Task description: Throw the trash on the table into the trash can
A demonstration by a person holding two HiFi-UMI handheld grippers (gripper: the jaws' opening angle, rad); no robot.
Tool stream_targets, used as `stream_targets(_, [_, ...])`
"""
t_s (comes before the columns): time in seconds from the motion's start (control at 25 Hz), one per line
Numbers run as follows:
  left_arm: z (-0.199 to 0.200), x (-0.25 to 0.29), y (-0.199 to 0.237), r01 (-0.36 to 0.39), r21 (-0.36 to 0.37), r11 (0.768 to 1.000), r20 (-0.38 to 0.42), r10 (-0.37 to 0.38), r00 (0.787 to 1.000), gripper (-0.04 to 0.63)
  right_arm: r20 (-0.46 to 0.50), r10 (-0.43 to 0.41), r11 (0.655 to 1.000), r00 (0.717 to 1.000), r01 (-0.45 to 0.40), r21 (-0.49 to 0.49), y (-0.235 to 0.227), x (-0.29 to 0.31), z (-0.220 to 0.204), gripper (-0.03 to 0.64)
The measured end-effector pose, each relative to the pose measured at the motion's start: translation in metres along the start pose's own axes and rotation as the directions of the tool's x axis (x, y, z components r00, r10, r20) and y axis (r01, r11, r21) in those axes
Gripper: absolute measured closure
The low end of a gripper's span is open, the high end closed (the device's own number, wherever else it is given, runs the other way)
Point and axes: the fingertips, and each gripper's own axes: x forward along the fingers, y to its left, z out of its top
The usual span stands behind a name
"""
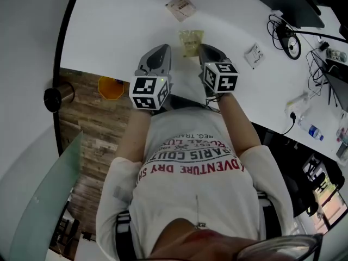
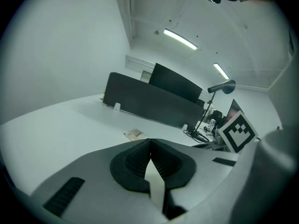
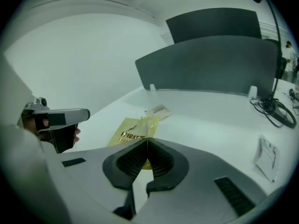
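A yellow snack packet (image 1: 191, 41) lies on the white table (image 1: 119, 26) just ahead of both grippers. My right gripper (image 1: 201, 48) is at its right side, and in the right gripper view the jaws (image 3: 147, 140) are shut on the near edge of the yellow packet (image 3: 133, 130). My left gripper (image 1: 162, 48) sits to the left of the packet, shut (image 2: 150, 143) with nothing held. A white wrapper with red print (image 1: 181, 6) lies farther back, and another white packet (image 1: 254, 55) lies to the right. An orange trash can (image 1: 110, 87) stands on the floor below the table's left edge.
Cables (image 1: 288, 39), a power strip (image 1: 299, 105) and a bottle (image 1: 315, 132) crowd the table's right end. A dark partition (image 3: 210, 64) runs along the far side, with a desk lamp (image 2: 223, 87) beyond. The wooden floor (image 1: 87, 135) lies to the left.
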Motion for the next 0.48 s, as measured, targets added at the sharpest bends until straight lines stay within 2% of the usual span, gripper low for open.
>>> stream_targets(0.12, [0.005,-0.043,0.043,-0.08,-0.045,0.996,0.048,0.082,0.995,0.572,-0.009,0.072,0.995,0.997,-0.073,-0.075,0.058,0.02,0.012,0.59])
stream_targets(0.24, [0.003,-0.099,0.096,-0.206,-0.07,0.976,0.08,0.211,0.974,0.572,-0.037,0.178,0.972,0.983,-0.182,-0.15,0.133,0.046,0.018,0.591])
stream_targets(0.36, [-0.01,-0.163,0.15,-0.324,-0.093,0.941,0.091,0.332,0.939,0.572,-0.085,0.278,0.933,0.957,-0.29,-0.211,0.218,0.068,0.01,0.59])
stream_targets(0.48, [-0.034,-0.225,0.206,-0.424,-0.171,0.889,0.083,0.442,0.893,0.572,-0.16,0.363,0.879,0.918,-0.395,-0.268,0.303,0.091,-0.013,0.589])
